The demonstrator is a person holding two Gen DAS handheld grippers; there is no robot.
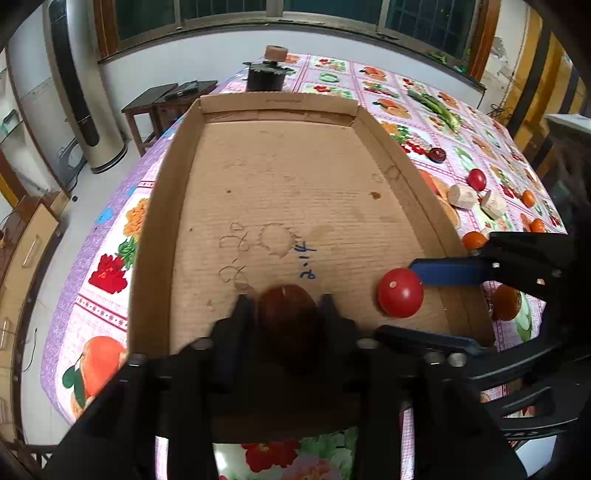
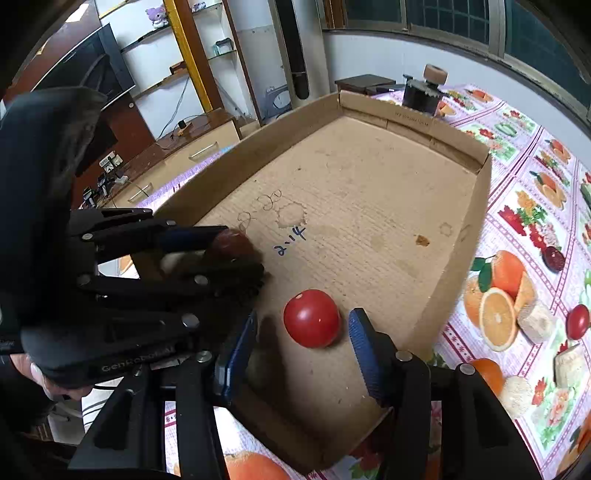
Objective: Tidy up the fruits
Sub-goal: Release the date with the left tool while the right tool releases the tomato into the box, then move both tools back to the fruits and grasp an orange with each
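left gripper [image 1: 284, 306] pinches dark red fruit [image 1: 286, 314] over box [image 1: 147, 236] near edge; right gripper [image 2: 303, 332] spread around tomato [image 2: 312, 318] on box floor | risk: tomato rolls if bumped

A surface [image 1: 110, 236] is covered with a purple cloth printed with pictures of fruit and flowers. At its far end stands a dark round stand [image 1: 265, 75] with a tan spool [image 1: 275, 52] on top. Green beans [image 1: 439, 107] lie on the cloth towards the far right. Beyond the surface, a dark side table [image 1: 162, 101] stands against a white wall beneath windows [image 1: 229, 11], and a tall white air conditioner [image 1: 79, 92] stands on the floor. In the right wrist view, wall shelves [image 2: 173, 48] hold a purple plush toy [image 2: 156, 15], beside a black TV [image 2: 92, 62] above a wooden cabinet [image 2: 192, 144].
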